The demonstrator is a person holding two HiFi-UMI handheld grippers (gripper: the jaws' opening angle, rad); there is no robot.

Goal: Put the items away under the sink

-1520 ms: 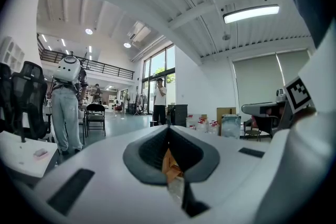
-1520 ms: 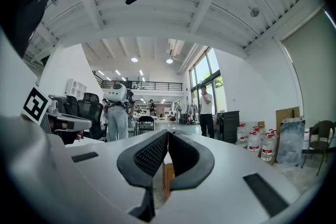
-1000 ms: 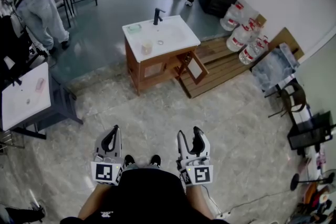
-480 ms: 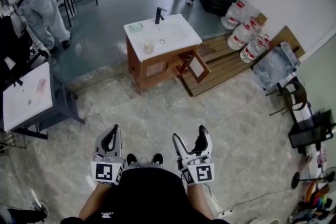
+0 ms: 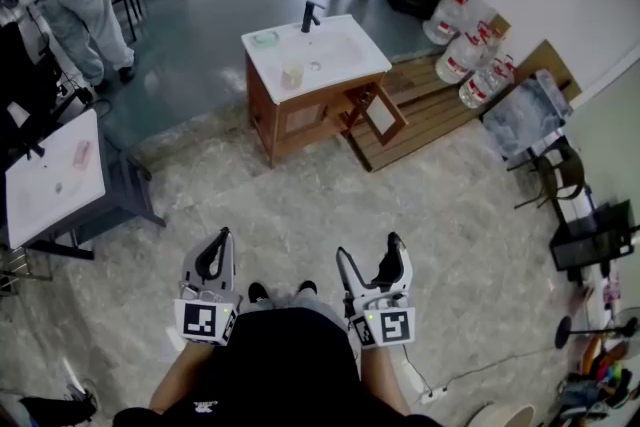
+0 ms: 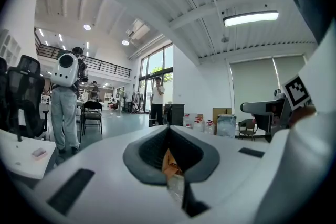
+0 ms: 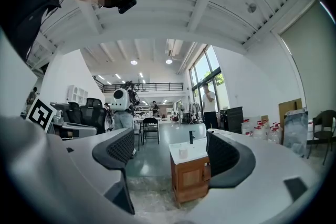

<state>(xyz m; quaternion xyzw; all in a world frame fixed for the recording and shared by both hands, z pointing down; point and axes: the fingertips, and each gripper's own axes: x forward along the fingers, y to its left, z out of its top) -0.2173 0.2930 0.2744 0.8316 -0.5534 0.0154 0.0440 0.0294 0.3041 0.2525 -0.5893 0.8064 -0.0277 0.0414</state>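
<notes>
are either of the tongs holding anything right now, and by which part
Nothing is held. The left tongs are shut with nothing between them; the right tongs are open and empty.

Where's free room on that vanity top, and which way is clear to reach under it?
Free: counter strip right of the cup, along the front edge. Left side is crowded by cup and green dish. Below, the open door and pallet hem the right; front floor is bare.

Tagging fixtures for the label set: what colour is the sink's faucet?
Black. The faucet shows best in the head view.
</notes>
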